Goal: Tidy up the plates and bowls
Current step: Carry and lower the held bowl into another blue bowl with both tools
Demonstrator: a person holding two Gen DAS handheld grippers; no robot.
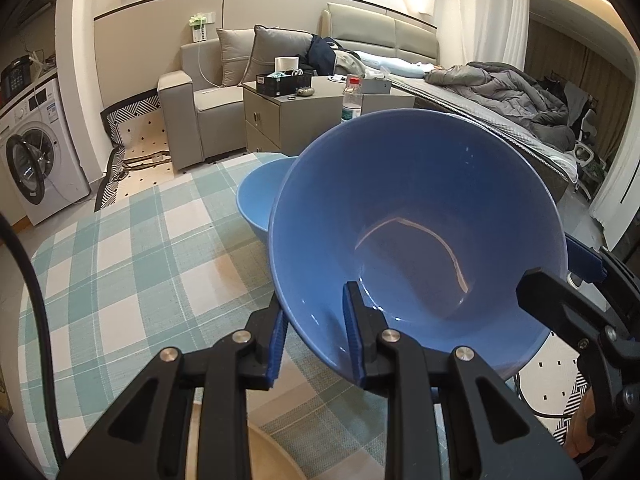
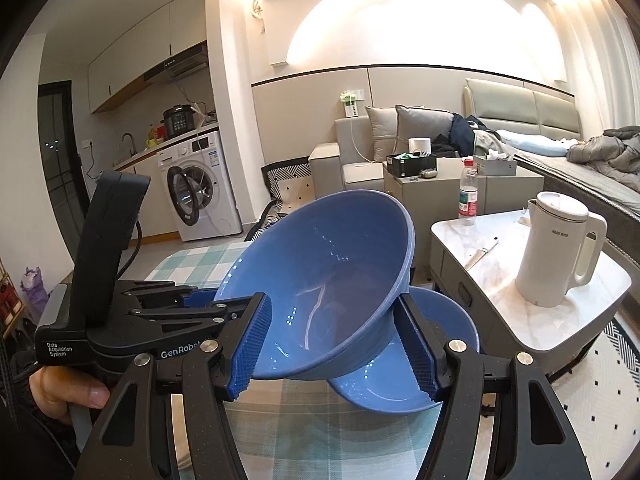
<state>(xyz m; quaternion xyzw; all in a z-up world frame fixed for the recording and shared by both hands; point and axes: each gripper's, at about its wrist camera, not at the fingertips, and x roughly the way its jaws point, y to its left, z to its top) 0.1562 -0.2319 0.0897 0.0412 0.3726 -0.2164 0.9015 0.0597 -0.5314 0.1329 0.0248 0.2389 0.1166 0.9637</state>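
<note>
A dark blue bowl [image 1: 416, 216] [image 2: 320, 264] hangs tilted above the table with the green checked cloth [image 1: 120, 260], its hollow turned toward both cameras. My left gripper [image 1: 314, 300] is shut on the near rim, one pad inside and one outside. In the right wrist view the left gripper [image 2: 200, 300] grips that rim from the left. My right gripper [image 2: 332, 298] straddles the opposite wall, its pads against the bowl's inside and outside. It shows at the right edge as right gripper [image 1: 560, 276]. A lighter blue bowl [image 1: 260, 192] [image 2: 400, 380] stands on the cloth, right under and behind the held one.
A cream dish rim [image 1: 272, 452] lies at the near table edge. To the right, a marble side table [image 2: 600, 312] carries a white kettle [image 2: 556, 252], a knife [image 2: 482, 254] and a water bottle [image 2: 467, 192]. A person's hand [image 2: 68, 392] holds the left gripper. Sofa, bed and washing machine stand beyond.
</note>
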